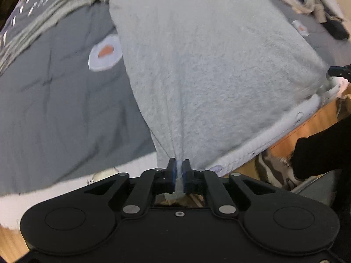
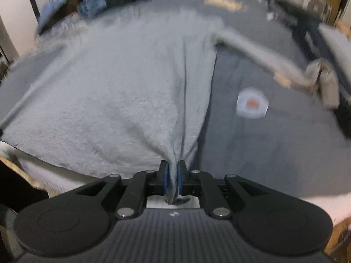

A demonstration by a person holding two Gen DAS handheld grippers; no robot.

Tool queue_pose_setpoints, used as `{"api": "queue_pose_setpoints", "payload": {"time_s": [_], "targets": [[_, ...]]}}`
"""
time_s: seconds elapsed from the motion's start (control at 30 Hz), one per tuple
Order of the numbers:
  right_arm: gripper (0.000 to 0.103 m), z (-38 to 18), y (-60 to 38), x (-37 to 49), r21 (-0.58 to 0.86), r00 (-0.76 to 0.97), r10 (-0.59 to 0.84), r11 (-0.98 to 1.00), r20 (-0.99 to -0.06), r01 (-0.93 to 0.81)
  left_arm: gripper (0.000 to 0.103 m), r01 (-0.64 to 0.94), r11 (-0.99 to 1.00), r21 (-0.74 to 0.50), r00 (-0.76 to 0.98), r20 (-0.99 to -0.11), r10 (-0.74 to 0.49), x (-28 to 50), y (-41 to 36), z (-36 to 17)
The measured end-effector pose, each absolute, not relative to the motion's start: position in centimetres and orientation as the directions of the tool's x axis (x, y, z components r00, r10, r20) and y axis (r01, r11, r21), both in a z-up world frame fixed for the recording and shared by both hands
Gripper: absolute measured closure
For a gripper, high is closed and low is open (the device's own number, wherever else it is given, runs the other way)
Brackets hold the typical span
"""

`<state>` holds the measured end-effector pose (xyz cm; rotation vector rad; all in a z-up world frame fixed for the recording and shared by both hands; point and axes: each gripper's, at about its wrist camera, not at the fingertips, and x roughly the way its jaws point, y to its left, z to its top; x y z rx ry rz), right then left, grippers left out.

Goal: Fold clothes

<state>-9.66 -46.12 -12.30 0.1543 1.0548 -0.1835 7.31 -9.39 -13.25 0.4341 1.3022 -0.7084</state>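
Note:
A pale grey fleecy sweater point(image 1: 208, 65) lies spread on a grey bed cover point(image 1: 54, 109). My left gripper point(image 1: 179, 164) is shut on the sweater's near hem corner, with cloth bunched between the blue pads. In the right wrist view the same sweater point(image 2: 109, 98) stretches away, one sleeve point(image 2: 263, 59) reaching to the right. My right gripper point(image 2: 172, 166) is shut on the other hem corner, the fabric pulled into folds toward its jaws. The tip of the right gripper point(image 1: 339, 72) shows at the far right edge of the left wrist view.
The bed cover carries white-and-orange round patches point(image 1: 105, 53) point(image 2: 252, 105). Blue and dark clothes point(image 2: 92, 0) are piled at the far end of the bed. A person's dark trouser leg and shoe point(image 1: 276, 166) stand on the wooden floor point(image 1: 307, 131) beside the bed's white edge.

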Motion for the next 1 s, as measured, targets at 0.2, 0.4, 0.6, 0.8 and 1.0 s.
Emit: {"api": "queue_pose_setpoints", "payload": {"time_s": [0.2, 0.4, 0.6, 0.8, 1.0], "targets": [[0.061, -12.6, -48.0, -10.8, 0.077, 0.495, -0.081, 0.954, -0.865, 0.291, 0.054, 0.688, 0.718, -0.105, 0.204, -0.922, -0.33, 6.5, -8.1, -9.2], [0.046, -9.7, -51.0, -11.6, 0.154, 0.664, -0.215, 0.879, -0.716, 0.452, 0.041, 0.668, 0.744, -0.038, 0.481, -0.741, -0.469, 6.4, -11.4, -5.3], [0.044, -10.3, -52.0, -8.1, 0.276, 0.752, -0.193, 0.849, -0.631, 0.449, 0.041, 0.669, 0.735, -0.113, 0.505, -0.656, -0.561, 8.9, -19.2, -6.8], [0.044, -12.1, -52.6, -3.6, 0.253, 0.763, -0.156, 0.886, -0.628, 0.39, 0.041, 0.668, 0.718, -0.196, 0.499, -0.598, -0.627, 12.6, -25.6, -9.1], [0.044, -13.9, -55.1, 0.9, 0.194, 0.754, -0.152, 0.917, -0.639, 0.349, 0.041, 0.628, 0.75, -0.209, 0.538, -0.58, -0.612, 14.5, -27.9, -10.9]]}}
